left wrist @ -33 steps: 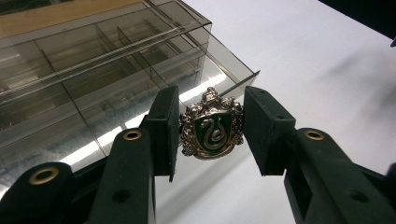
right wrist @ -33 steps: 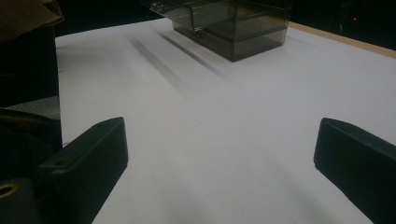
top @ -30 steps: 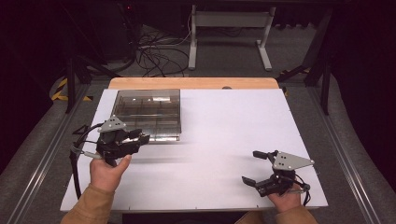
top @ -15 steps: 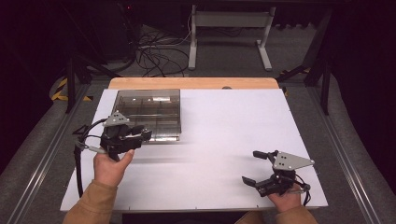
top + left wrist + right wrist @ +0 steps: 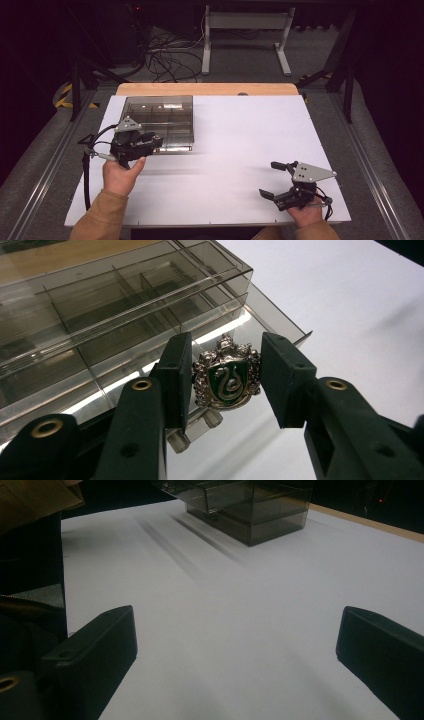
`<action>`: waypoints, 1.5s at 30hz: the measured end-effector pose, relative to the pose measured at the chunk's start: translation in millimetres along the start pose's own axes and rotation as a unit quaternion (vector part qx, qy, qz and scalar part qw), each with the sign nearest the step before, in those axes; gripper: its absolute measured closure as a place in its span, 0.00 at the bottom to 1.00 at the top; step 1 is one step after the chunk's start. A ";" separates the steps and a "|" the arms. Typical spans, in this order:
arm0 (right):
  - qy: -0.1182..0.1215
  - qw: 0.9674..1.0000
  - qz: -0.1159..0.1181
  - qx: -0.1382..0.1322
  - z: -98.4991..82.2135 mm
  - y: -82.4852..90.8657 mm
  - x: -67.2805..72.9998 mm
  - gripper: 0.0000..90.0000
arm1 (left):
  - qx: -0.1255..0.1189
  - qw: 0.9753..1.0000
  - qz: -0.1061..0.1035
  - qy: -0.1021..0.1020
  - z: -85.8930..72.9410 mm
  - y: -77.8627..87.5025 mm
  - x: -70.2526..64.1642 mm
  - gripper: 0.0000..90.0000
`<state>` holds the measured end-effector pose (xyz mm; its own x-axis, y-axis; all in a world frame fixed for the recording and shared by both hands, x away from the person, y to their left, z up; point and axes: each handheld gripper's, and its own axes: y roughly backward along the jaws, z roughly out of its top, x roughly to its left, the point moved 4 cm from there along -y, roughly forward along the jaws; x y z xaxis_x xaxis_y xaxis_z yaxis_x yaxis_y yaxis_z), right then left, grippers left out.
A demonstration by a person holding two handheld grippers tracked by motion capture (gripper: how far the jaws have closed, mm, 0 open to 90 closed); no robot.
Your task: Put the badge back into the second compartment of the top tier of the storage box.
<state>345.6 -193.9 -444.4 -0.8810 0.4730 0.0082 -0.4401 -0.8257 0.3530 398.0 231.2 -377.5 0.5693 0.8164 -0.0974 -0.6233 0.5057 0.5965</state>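
Observation:
A small silver crest badge (image 5: 227, 374) with a green shield and a snake on it sits between the jaws of my left gripper (image 5: 226, 377), which is shut on it. That gripper (image 5: 156, 142) hovers at the front edge of a smoky clear compartment box (image 5: 165, 116), just over its pulled-out drawer (image 5: 260, 315). My right gripper (image 5: 270, 179) rests low near the table's front right, jaws wide apart and holding nothing. The right gripper view has the box (image 5: 250, 510) far ahead of the open gripper (image 5: 235, 650).
A white sheet (image 5: 250, 135) covers the table, with a wooden strip (image 5: 205, 89) at the far edge. Beyond the table lie floor cables (image 5: 170, 55) and a metal stand (image 5: 245, 30). A tan sleeve (image 5: 30, 500) shows in the right gripper view.
My left gripper has moved slightly forward and right, closer to the box front, still holding the badge. The right gripper has stayed put.

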 end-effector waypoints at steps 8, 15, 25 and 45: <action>-0.001 1.000 0.001 0.000 0.0 -0.6 0.0 0.04 | 0.004 1.000 -0.001 0.006 -0.1 -2.6 4.8 0.64; 0.000 1.000 0.002 0.000 -0.1 -1.4 -0.6 0.04 | 0.016 1.000 0.000 0.012 -0.9 -8.6 11.2 0.64; -0.001 1.000 0.002 0.001 -0.2 -1.3 -0.2 0.04 | 0.025 0.999 0.006 0.021 -2.5 -16.2 18.9 0.64; 0.001 1.000 0.003 0.001 -0.4 -1.0 -0.4 0.04 | 0.038 0.999 0.023 0.022 -3.9 -28.3 25.3 0.64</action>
<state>346.3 -193.5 -445.2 -0.8838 0.4679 0.0080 -0.4349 -0.8275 0.3552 427.9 238.6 -399.9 0.5156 0.8507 -0.1027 -0.6050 0.4463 0.6594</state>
